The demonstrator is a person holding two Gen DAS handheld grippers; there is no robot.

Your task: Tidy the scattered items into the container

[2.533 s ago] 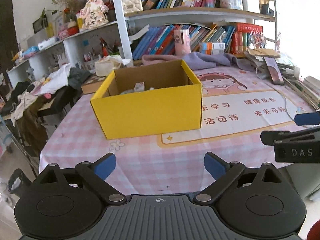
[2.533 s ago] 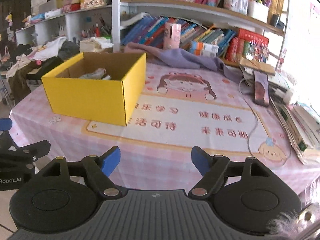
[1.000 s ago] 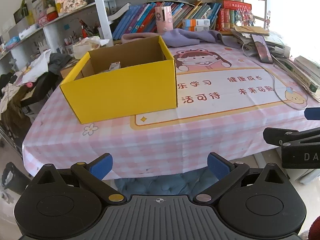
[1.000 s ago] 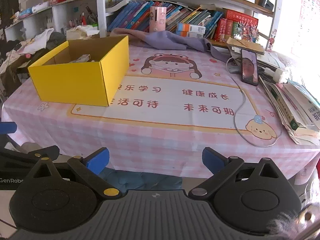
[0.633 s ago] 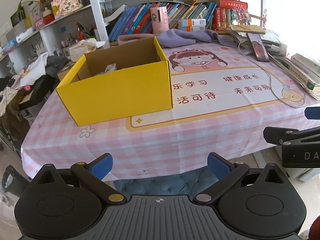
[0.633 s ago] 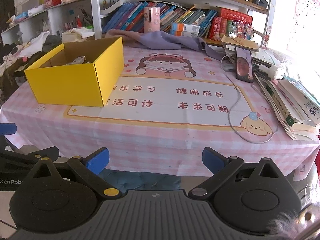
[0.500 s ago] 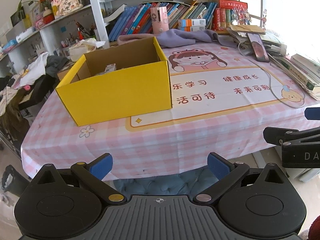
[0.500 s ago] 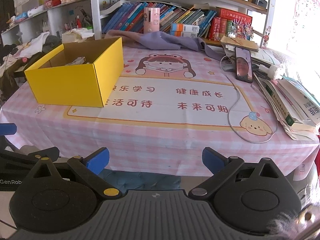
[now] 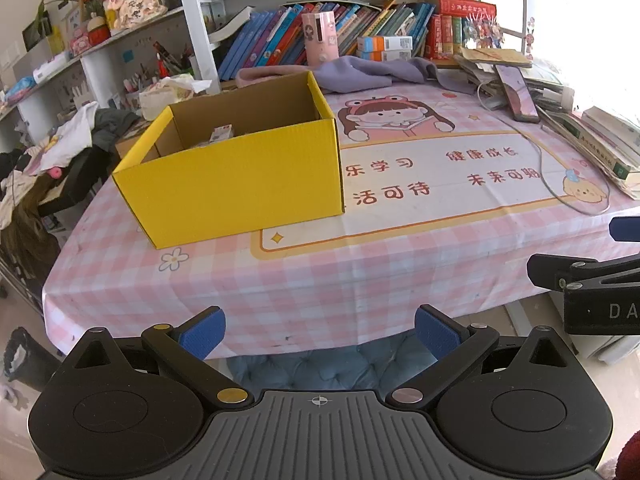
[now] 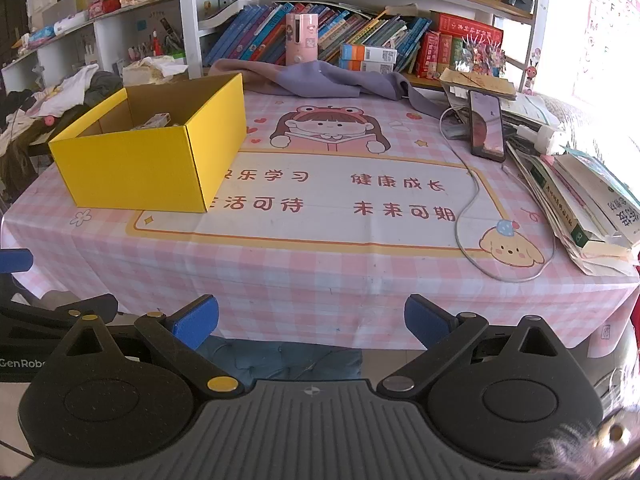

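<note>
A yellow cardboard box [image 9: 236,188] stands open on the left part of the pink checked tablecloth [image 9: 320,280]; it also shows in the right wrist view [image 10: 132,168]. A small white packet [image 9: 222,133] and other small items lie inside it. My left gripper [image 9: 320,330] is open and empty, held off the table's near edge. My right gripper [image 10: 312,320] is open and empty too, also back from the near edge. The right gripper's side shows at the right of the left wrist view.
A phone [image 10: 486,130] with a white cable [image 10: 468,216] lies at the right rear. Books and papers [image 10: 580,200] are stacked at the right edge. A purple cloth [image 10: 320,80] lies at the back before a bookshelf [image 10: 360,44]. A blue cushioned seat [image 9: 320,364] sits under the table edge.
Both grippers have drawn back from the table and a little upward, so the near edge and the seat below now show. Both stayed open. The last half second shows almost no movement.
</note>
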